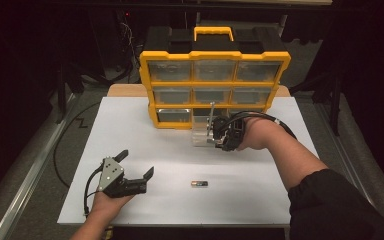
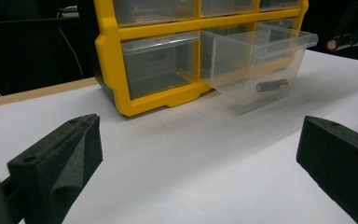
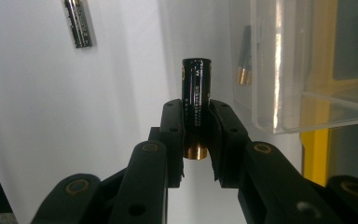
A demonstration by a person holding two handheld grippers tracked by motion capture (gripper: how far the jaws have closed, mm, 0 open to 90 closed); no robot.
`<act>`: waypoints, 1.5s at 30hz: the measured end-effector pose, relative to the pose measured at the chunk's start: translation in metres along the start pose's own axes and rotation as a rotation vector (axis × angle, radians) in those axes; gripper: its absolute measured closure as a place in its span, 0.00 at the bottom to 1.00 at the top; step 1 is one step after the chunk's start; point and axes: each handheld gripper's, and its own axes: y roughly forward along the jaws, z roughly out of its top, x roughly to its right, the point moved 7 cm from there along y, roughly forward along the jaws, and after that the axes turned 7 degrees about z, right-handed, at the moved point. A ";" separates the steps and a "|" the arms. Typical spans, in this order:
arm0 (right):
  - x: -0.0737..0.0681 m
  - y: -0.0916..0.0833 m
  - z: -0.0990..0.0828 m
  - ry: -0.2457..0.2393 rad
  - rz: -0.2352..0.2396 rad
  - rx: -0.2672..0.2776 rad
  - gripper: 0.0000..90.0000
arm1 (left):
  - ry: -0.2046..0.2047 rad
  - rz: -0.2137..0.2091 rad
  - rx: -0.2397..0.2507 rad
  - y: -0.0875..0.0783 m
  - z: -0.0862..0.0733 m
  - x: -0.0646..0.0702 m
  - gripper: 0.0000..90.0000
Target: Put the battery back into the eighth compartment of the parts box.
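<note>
Battery (image 3: 196,100) clamped by right gripper (image 3: 196,135) beside drawer (image 3: 279,65); left gripper (image 1: 136,169) wide open.

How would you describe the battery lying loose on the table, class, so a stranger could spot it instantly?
Start at the yellow drawer organiser, then come toward the near edge of the white table. The battery lies flat there, alone in the open, unlike those in the pulled-out drawer and the right gripper.

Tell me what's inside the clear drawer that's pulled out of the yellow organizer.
One battery lies on the floor of the pulled-out drawer, seen through its clear wall. The right gripper holds another battery just outside it. The drawer's back end, inside the organizer, is hidden.
</note>
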 end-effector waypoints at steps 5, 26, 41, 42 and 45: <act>0.003 -0.005 0.005 -0.009 -0.006 0.004 0.88 | 0.000 0.001 -0.001 0.000 0.000 0.000 0.01; 0.024 -0.018 0.017 0.006 -0.025 0.010 0.88 | -0.003 0.014 0.006 -0.001 0.000 -0.002 0.00; 0.043 -0.016 0.023 0.023 -0.032 0.012 0.88 | -0.007 0.004 -0.005 -0.001 -0.001 -0.002 0.00; 0.044 -0.015 0.023 0.021 -0.030 0.015 0.88 | -0.007 0.004 -0.004 -0.001 -0.001 -0.002 0.00; 0.047 -0.012 0.024 0.025 -0.017 0.013 0.88 | -0.007 0.002 -0.008 -0.001 -0.001 -0.002 0.00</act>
